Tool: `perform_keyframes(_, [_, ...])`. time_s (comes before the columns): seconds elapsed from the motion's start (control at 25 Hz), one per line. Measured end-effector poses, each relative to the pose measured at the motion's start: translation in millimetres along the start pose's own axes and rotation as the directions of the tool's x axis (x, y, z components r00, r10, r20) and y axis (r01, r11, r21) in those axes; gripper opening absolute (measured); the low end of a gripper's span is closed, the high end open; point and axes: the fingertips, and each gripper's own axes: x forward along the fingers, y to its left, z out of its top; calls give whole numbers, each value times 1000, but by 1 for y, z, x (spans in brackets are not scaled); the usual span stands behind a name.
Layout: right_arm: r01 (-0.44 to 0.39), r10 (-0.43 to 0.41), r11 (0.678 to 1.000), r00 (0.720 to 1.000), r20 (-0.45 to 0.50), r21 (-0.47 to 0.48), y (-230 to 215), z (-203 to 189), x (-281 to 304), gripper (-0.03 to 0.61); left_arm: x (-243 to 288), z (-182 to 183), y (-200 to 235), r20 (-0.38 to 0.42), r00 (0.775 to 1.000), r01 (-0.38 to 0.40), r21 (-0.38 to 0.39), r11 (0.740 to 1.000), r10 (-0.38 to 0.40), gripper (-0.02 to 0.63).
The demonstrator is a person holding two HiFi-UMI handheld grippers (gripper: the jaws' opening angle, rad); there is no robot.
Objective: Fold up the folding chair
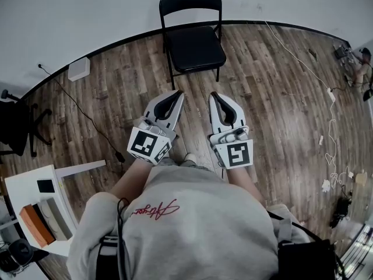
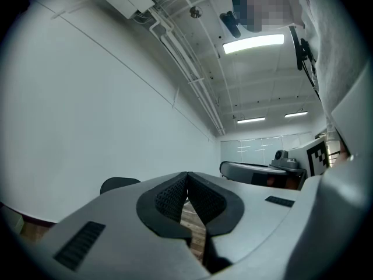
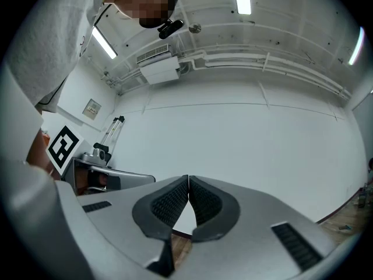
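- Folding chair [image 1: 195, 48] stands unfolded at 12 o'clock, on the floor [image 1: 274, 98] against the wall [image 1: 87, 10].
- Left hand-held gripper [image 1: 176, 95]: clenched, empty, near the seat's front edge.
- Right hand-held gripper [image 1: 215, 96]: clenched, empty, alongside.

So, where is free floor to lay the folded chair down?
Bare floor: between the folding chair, the left gripper and the right gripper; also right of the chair, up to the white cable. Crowded: white table, lower left.

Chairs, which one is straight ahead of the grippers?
The black folding chair, open, straight ahead. The other chair sits far off at the left edge.
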Motion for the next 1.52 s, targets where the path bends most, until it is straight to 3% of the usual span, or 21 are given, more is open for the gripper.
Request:
perform_keyframes(0.32, [-78,78,997,997,2,24,-10,-7,-14,16,17,-2,-19,8,998,-63,-12,998,63,15])
perform_keyframes(0.56, [-108,108,994,994,-1,34,-17,-23,4,17,24,-14,-3,-14,996,-92,-11,996,92,15])
perform_keyframes(0.8, [-106,106,994,994,7,23,-39,-38,66,17,65,-14,56,3,995,-102,-6,995,102,15])
perform_keyframes(1.08, [-74,74,997,997,-21,4,-77,-73,188,17,142,-25,152,-25,999,-49,-46,998,48,15])
perform_keyframes(1.32, [-12,12,1000,999,-30,-1,-105,-85,276,15,201,-31,219,-80,996,26,-38,999,-29,15])
perform_keyframes(1.52, [24,-22,999,997,-75,21,-126,-108,305,16,233,-50,254,-146,989,12,-66,998,-22,15])
